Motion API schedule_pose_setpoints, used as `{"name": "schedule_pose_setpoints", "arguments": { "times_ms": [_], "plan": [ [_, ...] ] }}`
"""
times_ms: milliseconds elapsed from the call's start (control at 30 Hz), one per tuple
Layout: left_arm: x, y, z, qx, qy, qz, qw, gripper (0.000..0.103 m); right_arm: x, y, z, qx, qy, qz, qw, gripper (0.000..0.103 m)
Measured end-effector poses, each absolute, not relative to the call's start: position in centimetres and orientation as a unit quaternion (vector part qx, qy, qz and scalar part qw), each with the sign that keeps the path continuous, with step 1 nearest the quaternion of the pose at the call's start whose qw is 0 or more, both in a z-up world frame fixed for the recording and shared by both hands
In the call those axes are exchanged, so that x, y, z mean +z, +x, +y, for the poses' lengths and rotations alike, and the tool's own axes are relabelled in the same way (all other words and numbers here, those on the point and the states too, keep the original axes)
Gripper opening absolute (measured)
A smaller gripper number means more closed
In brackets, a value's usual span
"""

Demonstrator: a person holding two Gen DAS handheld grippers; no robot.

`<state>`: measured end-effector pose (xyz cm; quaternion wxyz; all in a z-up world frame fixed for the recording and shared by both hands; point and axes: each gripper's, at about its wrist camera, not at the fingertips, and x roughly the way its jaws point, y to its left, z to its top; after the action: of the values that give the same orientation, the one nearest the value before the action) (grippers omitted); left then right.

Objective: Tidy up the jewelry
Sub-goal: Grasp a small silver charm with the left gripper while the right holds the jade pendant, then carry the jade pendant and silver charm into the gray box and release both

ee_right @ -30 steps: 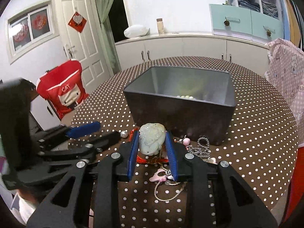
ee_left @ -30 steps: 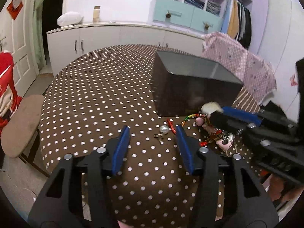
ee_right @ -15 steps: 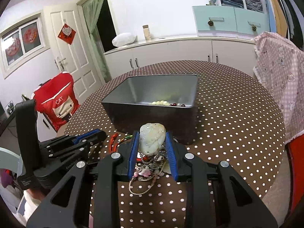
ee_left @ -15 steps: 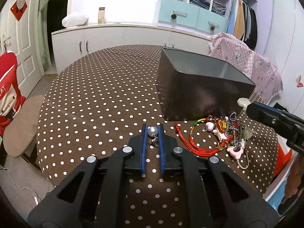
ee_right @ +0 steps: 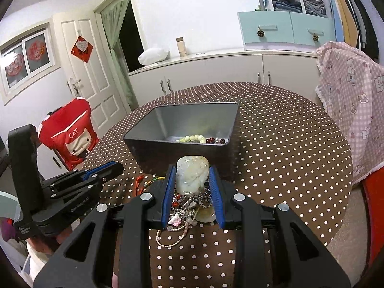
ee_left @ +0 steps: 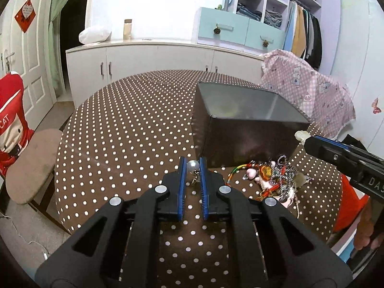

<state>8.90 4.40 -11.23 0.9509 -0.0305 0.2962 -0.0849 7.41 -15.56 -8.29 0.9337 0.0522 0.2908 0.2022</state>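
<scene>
- A pearl earring (ee_left: 193,165) is clamped in the left gripper (ee_left: 193,168), raised near the box's (ee_right: 168,141) front corner
- A jade pendant (ee_right: 192,176) is clamped in the right gripper (ee_right: 192,184) above the jewelry pile (ee_left: 276,180)
- Each piece is best carried over the rim, then released low inside

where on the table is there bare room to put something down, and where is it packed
Bare dotted cloth lies left of the grey bin, out to the table edge, and right of the bin in the right wrist view. Crowded: the jewelry heap in front of the bin, between both tools.
</scene>
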Motion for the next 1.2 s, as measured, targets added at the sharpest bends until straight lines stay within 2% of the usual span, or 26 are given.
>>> {"name": "schedule_pose_setpoints", "arguments": {
  "times_ms": [767, 1200],
  "plan": [
    [-6.6, 9.8, 0.9, -0.127, -0.018, 0.226, 0.966, 0.011, -6.4, 9.2, -15.5, 0.191, 0.051, 0.263, 0.944, 0.026],
    [-7.2, 11.4, -0.9, -0.149, -0.018, 0.236, 0.960, 0.012, -6.8, 10.6, -15.2, 0.190, 0.053, 0.274, 0.941, 0.026]
  ]
}}
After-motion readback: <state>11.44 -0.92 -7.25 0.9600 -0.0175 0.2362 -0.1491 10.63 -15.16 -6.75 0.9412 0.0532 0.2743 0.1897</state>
